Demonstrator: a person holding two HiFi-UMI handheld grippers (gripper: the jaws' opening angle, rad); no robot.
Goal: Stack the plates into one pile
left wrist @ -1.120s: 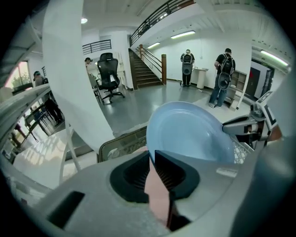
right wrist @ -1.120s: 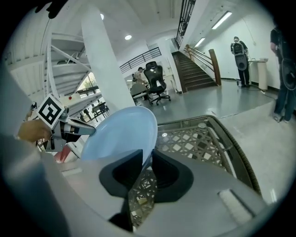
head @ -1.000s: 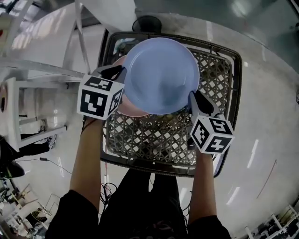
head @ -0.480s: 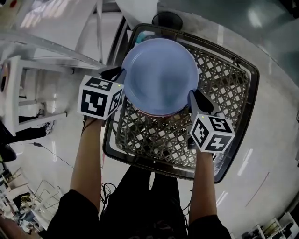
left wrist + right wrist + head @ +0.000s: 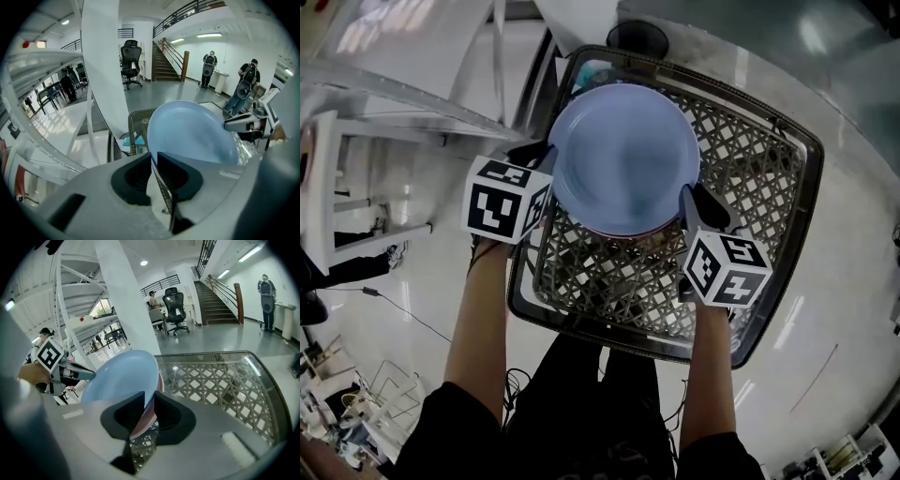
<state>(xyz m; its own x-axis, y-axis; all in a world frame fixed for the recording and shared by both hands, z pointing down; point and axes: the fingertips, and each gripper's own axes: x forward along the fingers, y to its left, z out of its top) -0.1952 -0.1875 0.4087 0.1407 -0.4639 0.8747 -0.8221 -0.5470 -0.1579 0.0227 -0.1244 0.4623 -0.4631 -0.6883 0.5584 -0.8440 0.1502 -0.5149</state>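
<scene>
— Two plates are in play, and they have just lined up. A second ago the pink plate (image 5: 144, 423) stuck out to the left from under the blue plate (image 5: 623, 159). Now we have carried the blue one across so that it covers the pink almost wholly.

— So we're nearly stacked?

— We judge so. The blue plate is over the far-left part of the lattice worktop (image 5: 750, 187), held at two sides. Our left claw (image 5: 546, 161) is clenched on its left rim and our right claw (image 5: 692, 199) on its near-right rim. Neither grip has changed.

— Then what's left for us is to lower it and let go.

— Likely, but we can't see whether the blue already rests on the pink. From the head view the blue plate hides any gap, and only a thin pink sliver shows at its near edge.

— What about the right gripper view?

— There the pink shows low in the slot of the right claw, just beneath the blue rim. We can't tell whether that claw pinches both rims or the pink merely lies behind it.

— Anything else we're missing?

— We also see something teal (image 5: 135, 139) at the far-left corner of the worktop, mostly covered by the plate, and we can't name it. Whether more plates lie under the pink one, no view shows us.
</scene>
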